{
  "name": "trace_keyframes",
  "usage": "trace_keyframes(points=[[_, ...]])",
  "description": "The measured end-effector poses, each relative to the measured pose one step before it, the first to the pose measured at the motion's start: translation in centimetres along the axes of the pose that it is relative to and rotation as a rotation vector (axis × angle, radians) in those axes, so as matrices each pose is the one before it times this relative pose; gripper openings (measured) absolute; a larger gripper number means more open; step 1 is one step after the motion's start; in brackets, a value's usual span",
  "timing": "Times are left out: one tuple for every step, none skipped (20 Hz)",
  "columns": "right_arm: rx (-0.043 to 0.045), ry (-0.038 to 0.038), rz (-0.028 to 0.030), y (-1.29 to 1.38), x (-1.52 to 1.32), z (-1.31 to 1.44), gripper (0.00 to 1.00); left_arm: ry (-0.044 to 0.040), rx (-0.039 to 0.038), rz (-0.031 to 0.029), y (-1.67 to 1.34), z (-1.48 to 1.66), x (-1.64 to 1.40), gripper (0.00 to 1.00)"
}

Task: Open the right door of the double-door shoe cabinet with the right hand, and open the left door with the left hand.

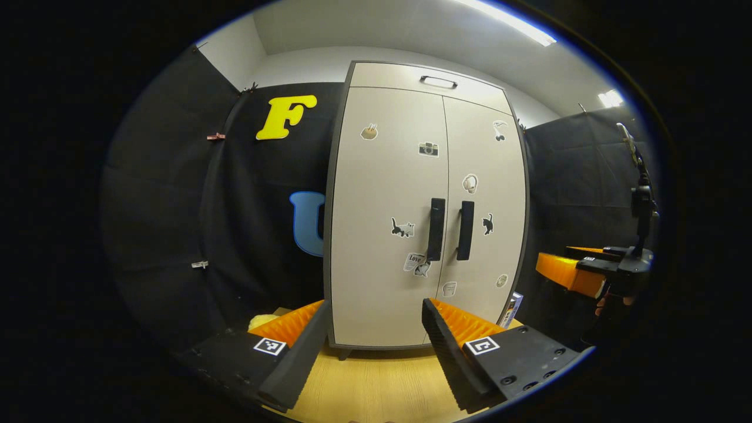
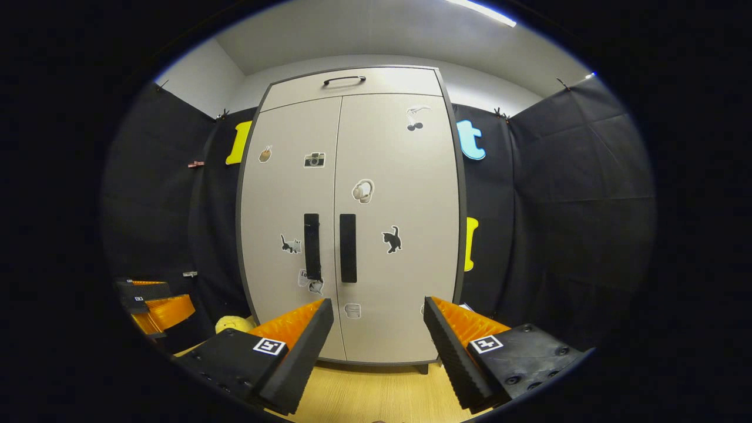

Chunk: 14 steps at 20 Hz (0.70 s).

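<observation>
Double-door shoe cabinet (image 2: 352,235) stands upright on the wood floor (image 2: 376,393) dead ahead at 12 o'clock in both views, both doors shut, seam running down the middle; nothing started yet.

Right gripper (image 2: 376,346) is spread wide w/ nothing between its fingers, well short of the cabinet; in the right gripper view the right door handle (image 2: 348,248) sits at about 12 o'clock above the fingertips, just right of the seam; left door handle (image 2: 312,247) just left of it.

Left gripper (image 1: 373,346) likewise gapes empty, also well apart from the doors; in the left gripper view the left door handle (image 1: 436,229) is at roughly 1 o'clock, right door handle (image 1: 465,230) just beside it.

Handling, as a guess: doors look like stiff flat panels, light on their hinges, prob. a magnetic catch to overcome; the handles are rigid vertical bars standing off the face, smooth and maybe a bit slippery; take each mid-bar, fingers either side, pull straight out then swing outward along the hinge arc; handles sit close together, so watch for the grippers crowding each other; cabinet could shift if yanked.
</observation>
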State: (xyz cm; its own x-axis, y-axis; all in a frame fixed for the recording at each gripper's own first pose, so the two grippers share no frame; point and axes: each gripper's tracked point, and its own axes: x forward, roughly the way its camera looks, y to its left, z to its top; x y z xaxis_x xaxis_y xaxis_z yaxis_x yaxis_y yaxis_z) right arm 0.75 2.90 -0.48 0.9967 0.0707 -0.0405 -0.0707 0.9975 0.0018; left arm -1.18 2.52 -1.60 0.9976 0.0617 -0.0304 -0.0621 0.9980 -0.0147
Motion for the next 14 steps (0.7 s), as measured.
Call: trace_keyframes(points=[[0.00241, 0.00152, 0.00054, 0.054, 0.008, 0.022, 0.98, 0.00181, 0.00255, 0.00038, 0.075, 0.048, 0.011, 0.95], [0.00241, 0.00055, 0.00023, 0.009, 0.122, 0.047, 0.98, 0.00119, 0.00464, 0.00143, 0.052, 0.003, 0.065, 0.95], [0.00088, 0.00181, -0.00034, -0.015, 0.062, 0.007, 0.98, 0.00144, 0.00559, 0.00267, 0.075, 0.019, -0.019, 0.95], [0.00014, 0.00271, 0.00004, -0.046, 0.110, -0.017, 0.98, 0.00096, 0.00529, 0.00216, 0.067, 0.045, 0.055, 0.95], [0.00080, 0.00237, 0.00026, 0.030, 0.118, 0.103, 0.98, 0.00090, 0.00389, 0.00129, 0.043, 0.056, 0.014, 0.95], [0.00034, 0.00092, 0.00240, 0.081, 0.263, 0.195, 0.98, 0.00010, 0.00186, 0.00017, -0.014, -0.045, -0.063, 0.95], [-0.00244, 0.00030, 0.00224, 0.063, 0.250, 0.174, 0.98, 0.00066, -0.00020, -0.00055, -0.023, 0.050, -0.026, 0.95], [-0.00296, -0.00058, 0.00049, 0.026, 0.374, 0.208, 0.98, 0.00246, -0.00083, -0.00008, -0.055, -0.115, 0.086, 0.95], [0.00003, -0.00154, 0.00281, 0.131, 0.435, 0.347, 0.98, 0.00230, -0.00119, 0.00000, -0.030, -0.017, -0.029, 0.95], [0.00435, -0.00121, 0.00747, 0.252, 0.468, 0.390, 0.98, 0.00214, -0.00119, -0.00140, -0.032, -0.078, 0.010, 0.95], [0.00539, 0.00027, 0.00832, 0.286, 0.614, 0.412, 0.98, 0.00055, 0.00051, -0.00012, -0.021, -0.017, -0.032, 0.95], [0.00519, 0.00114, 0.00747, 0.216, 0.597, 0.384, 0.97, 0.00161, 0.00174, 0.00103, 0.017, -0.113, 0.015, 0.95], [0.00280, -0.00330, 0.00916, 0.279, 0.707, 0.495, 0.98, 0.00068, 0.00227, 0.00172, 0.069, -0.033, -0.021, 0.95], [-0.00267, -0.00055, 0.00588, 0.252, 0.795, 0.322, 0.98, 0.00091, 0.00202, 0.00396, 0.094, -0.094, -0.051, 0.95]])
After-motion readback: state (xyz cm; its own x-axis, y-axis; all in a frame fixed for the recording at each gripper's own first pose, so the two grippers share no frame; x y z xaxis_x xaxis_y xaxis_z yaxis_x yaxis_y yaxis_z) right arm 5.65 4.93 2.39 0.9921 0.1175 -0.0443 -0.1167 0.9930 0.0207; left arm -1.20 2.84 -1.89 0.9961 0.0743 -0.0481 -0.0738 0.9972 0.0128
